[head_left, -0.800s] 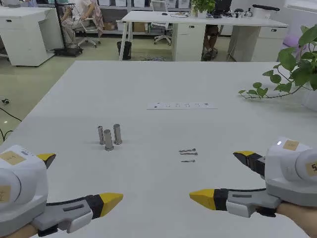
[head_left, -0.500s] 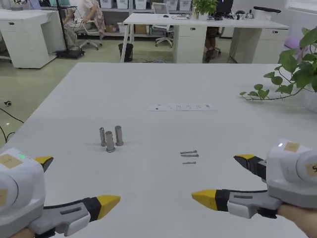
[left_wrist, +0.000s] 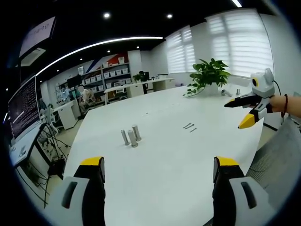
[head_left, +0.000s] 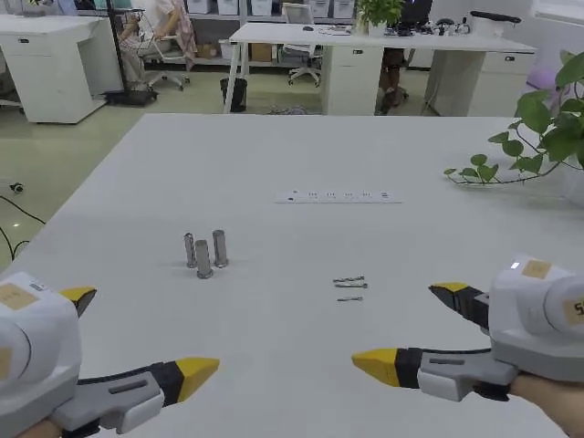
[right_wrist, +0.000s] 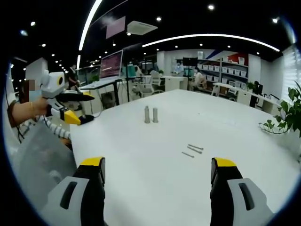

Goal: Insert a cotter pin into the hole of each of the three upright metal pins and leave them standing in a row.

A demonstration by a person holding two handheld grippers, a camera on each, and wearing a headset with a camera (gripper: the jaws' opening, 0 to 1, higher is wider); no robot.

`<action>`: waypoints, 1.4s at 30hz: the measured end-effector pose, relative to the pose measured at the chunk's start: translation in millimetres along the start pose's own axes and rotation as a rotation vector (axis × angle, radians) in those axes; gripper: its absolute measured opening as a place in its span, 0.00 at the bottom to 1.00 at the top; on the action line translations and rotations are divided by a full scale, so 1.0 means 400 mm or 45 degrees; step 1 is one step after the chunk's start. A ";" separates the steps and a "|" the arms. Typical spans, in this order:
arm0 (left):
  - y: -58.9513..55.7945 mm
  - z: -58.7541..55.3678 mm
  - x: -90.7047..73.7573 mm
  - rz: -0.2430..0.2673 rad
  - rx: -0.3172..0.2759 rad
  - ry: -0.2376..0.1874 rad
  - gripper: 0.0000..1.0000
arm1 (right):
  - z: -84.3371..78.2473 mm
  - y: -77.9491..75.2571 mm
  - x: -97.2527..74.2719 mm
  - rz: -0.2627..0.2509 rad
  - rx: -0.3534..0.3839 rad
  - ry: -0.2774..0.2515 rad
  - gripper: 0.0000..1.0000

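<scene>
Three upright metal pins (head_left: 204, 252) stand bunched together on the white table, left of centre; they also appear as the pins (left_wrist: 130, 137) and the pins (right_wrist: 150, 114). Three small cotter pins (head_left: 349, 286) lie loose to their right, seen again as the cotter pins (left_wrist: 190, 126) and the cotter pins (right_wrist: 193, 150). My left gripper (head_left: 137, 333) is open at the near left edge, well short of the metal pins. My right gripper (head_left: 411, 327) is open at the near right, short of the cotter pins. Both hold nothing.
A thin white label strip (head_left: 336, 195) lies further back on the table (head_left: 301, 155). A leafy potted plant (head_left: 538, 128) trails over the right edge. Beyond the table are desks, chairs and seated people.
The head view has shifted slightly, so the whole scene sits a little lower and to the right. Both grippers stay open in about the same places; nothing on the table moved.
</scene>
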State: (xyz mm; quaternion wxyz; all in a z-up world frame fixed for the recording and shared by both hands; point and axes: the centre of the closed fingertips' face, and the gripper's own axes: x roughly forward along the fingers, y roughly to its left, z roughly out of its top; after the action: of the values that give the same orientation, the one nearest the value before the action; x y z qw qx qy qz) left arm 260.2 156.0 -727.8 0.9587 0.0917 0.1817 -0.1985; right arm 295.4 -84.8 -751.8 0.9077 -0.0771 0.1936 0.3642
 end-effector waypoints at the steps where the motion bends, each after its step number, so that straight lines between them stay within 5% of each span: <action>1: 0.000 0.000 0.000 0.000 -0.001 0.000 0.96 | 0.001 0.000 0.001 0.000 0.000 -0.002 0.94; 17: 0.005 0.004 0.001 0.008 -0.004 -0.007 0.95 | 0.008 -0.004 -0.002 -0.012 -0.019 -0.009 0.89; 28: -0.008 0.005 0.001 -0.011 -0.004 -0.012 0.95 | 0.003 0.005 0.005 -0.002 -0.037 0.011 1.00; 42: -0.007 0.000 -0.005 -0.008 0.008 0.001 0.95 | 0.003 0.004 0.004 -0.009 -0.024 0.009 1.00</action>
State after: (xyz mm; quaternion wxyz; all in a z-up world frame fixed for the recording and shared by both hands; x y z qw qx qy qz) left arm 257.3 154.2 -727.2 0.9578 0.0942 0.1817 -0.2018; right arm 295.5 -82.3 -751.4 0.9076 -0.0878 0.1929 0.3625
